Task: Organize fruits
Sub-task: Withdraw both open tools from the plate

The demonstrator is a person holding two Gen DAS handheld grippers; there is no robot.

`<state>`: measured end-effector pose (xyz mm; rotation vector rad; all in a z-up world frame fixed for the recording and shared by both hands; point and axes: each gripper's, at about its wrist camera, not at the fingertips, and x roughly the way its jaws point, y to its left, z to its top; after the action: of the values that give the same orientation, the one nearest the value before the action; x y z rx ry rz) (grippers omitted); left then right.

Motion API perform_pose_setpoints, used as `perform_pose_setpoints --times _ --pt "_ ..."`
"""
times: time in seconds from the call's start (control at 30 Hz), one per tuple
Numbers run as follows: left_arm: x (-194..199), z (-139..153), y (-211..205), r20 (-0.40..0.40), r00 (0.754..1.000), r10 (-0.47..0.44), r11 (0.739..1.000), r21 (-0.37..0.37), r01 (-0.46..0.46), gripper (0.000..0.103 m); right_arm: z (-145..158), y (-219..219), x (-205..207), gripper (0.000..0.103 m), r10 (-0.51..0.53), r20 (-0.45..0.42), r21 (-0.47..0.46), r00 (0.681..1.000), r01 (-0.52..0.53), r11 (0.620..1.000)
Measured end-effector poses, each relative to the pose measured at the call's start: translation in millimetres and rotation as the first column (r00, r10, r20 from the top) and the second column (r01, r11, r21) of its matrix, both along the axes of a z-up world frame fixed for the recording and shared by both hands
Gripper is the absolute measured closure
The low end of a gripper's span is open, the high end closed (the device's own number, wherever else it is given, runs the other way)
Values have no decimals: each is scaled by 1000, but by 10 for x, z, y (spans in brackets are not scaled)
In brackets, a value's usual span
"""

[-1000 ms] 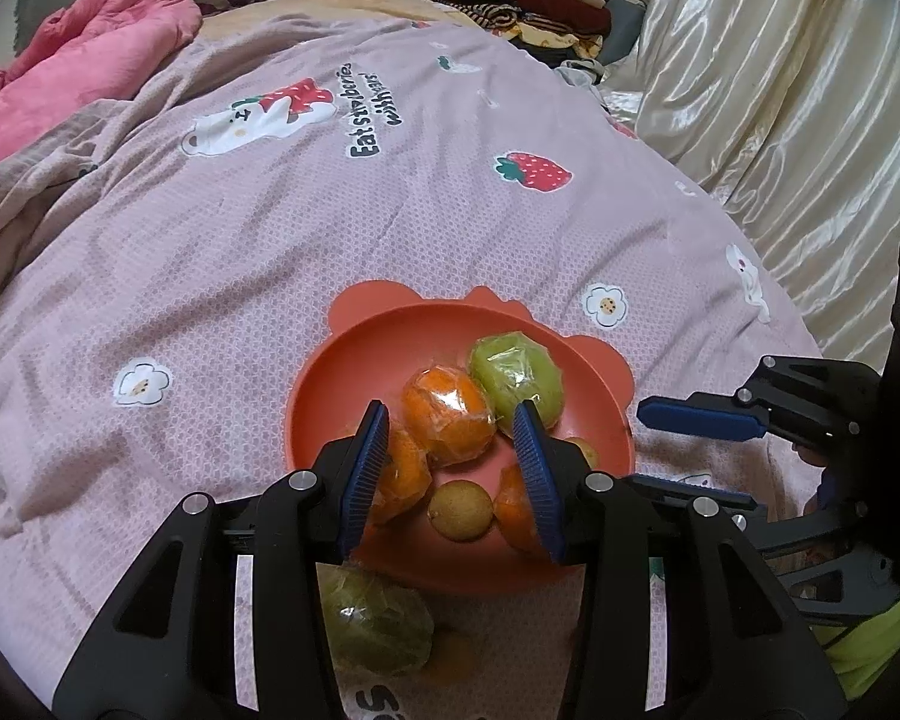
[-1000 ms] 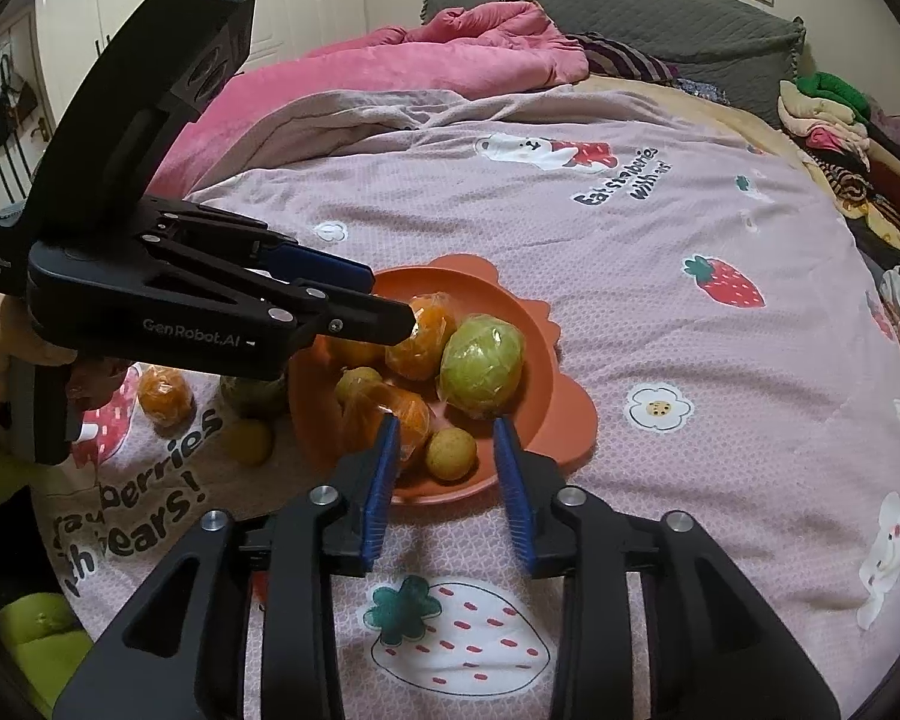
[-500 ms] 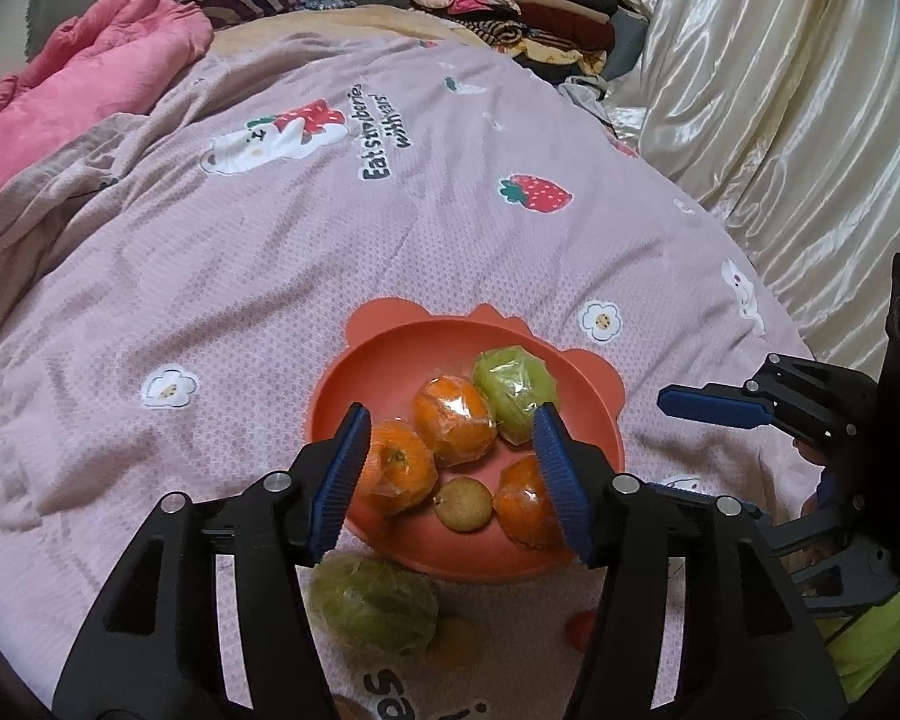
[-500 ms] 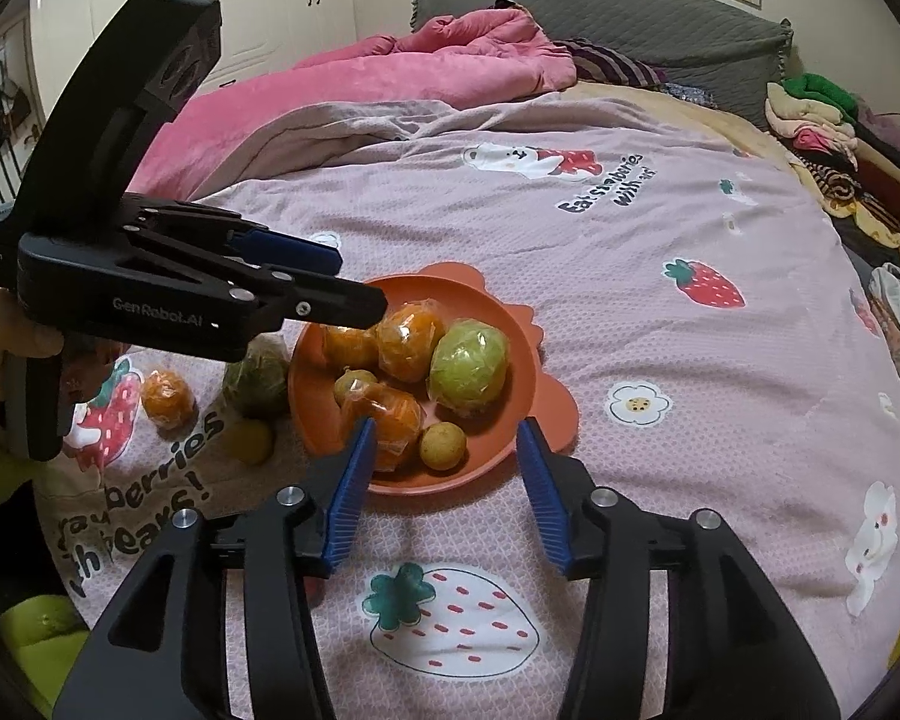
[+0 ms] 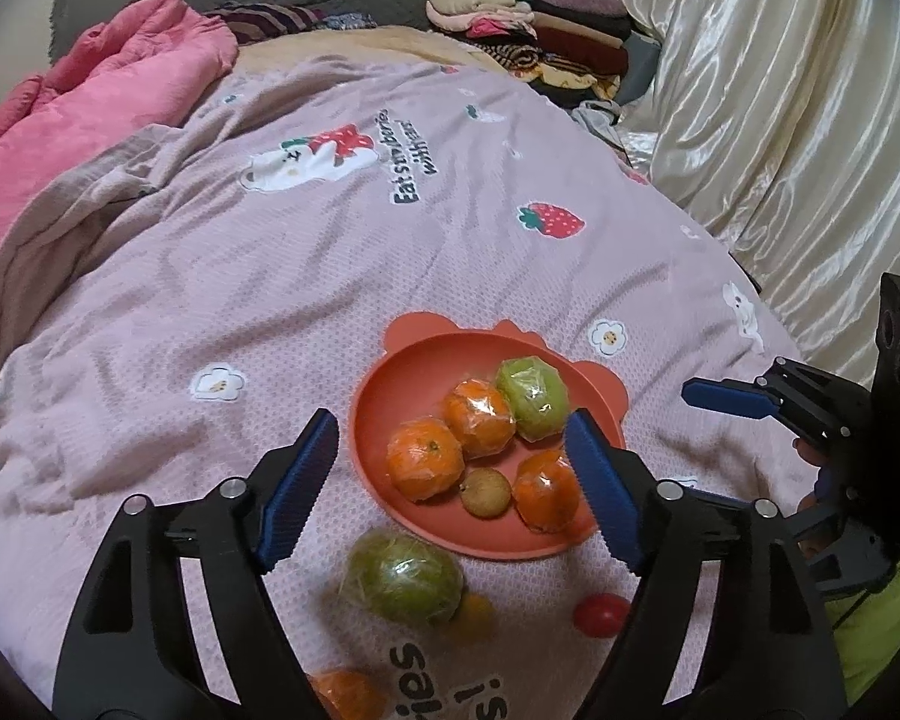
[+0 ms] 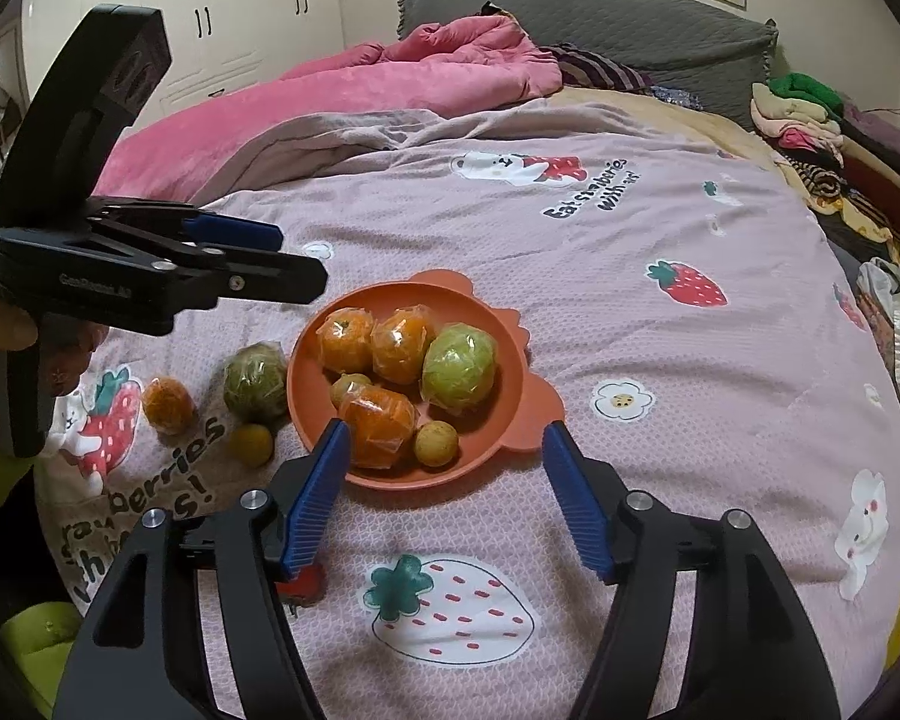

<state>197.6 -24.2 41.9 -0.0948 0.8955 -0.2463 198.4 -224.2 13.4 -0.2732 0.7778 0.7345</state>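
An orange bowl (image 5: 390, 384) (image 6: 510, 360) on the pink bedspread holds three wrapped oranges (image 5: 426, 459), a wrapped green fruit (image 5: 533, 399) (image 6: 459, 367) and small brown fruits (image 5: 485, 492). Outside it lie a wrapped green fruit (image 5: 402, 577) (image 6: 254, 381), a wrapped orange (image 6: 168, 405), a small yellow fruit (image 6: 251, 444) and a small red fruit (image 5: 600, 613) (image 6: 300, 587). My left gripper (image 5: 453, 480) is open and empty above the bowl's near side. My right gripper (image 6: 447, 495) is open and empty just short of the bowl.
A pink quilt (image 6: 360, 90) lies bunched at the bed's far side. Folded clothes (image 5: 534, 30) are stacked at the far corner. A shiny cream curtain (image 5: 780, 90) hangs along the bed's right edge.
Both grippers have drawn back and up from the bowl, and both jaws have opened wider. The fruits have not moved.
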Motion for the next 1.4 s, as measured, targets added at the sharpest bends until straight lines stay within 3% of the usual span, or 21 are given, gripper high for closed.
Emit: perform_pose_setpoints --times 0.27,1.4 --pt "-114 116 78 33 999 26 1000 5 -26 18 61 -31 -42 31 -16 12 10 1000 16 1000" --pt "-617 303 311 70 996 58 998 20 -59 10 172 51 -530 22 11 12 30 1000 -11 999"
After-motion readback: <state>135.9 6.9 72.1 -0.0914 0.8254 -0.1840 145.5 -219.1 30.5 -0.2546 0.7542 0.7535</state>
